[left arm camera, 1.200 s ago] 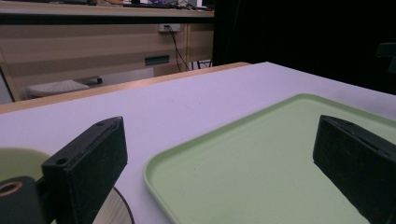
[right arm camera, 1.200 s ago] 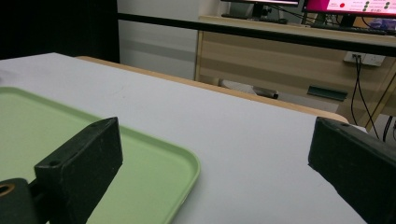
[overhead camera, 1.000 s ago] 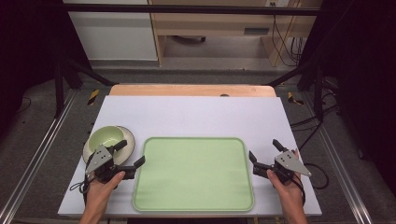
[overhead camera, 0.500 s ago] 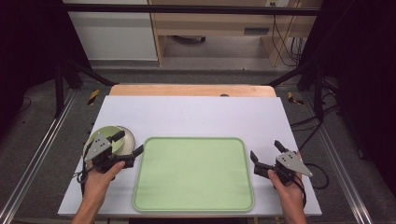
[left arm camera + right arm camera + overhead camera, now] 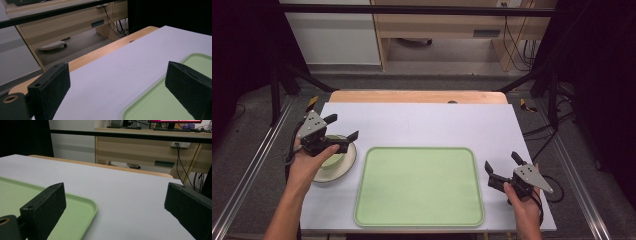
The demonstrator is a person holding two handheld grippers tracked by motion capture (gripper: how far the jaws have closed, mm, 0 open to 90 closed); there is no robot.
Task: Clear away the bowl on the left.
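Basically, left gripper (image 5: 339, 127) hovers above the bowl (image 5: 333, 159) on its plate (image 5: 347, 162), left of the tray (image 5: 419, 187), jaws spread, empty. Right gripper (image 5: 502, 165) likewise spread. Bowl looks rigid, light, glazed-slippery, breakable; pinch it at the rim.

A white table (image 5: 437, 125) stands before a wooden desk (image 5: 452, 25) with dangling cables (image 5: 512, 45).

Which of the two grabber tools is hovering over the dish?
The left gripper: it hangs above the bowl on its plate. The right gripper sits beside the tray.
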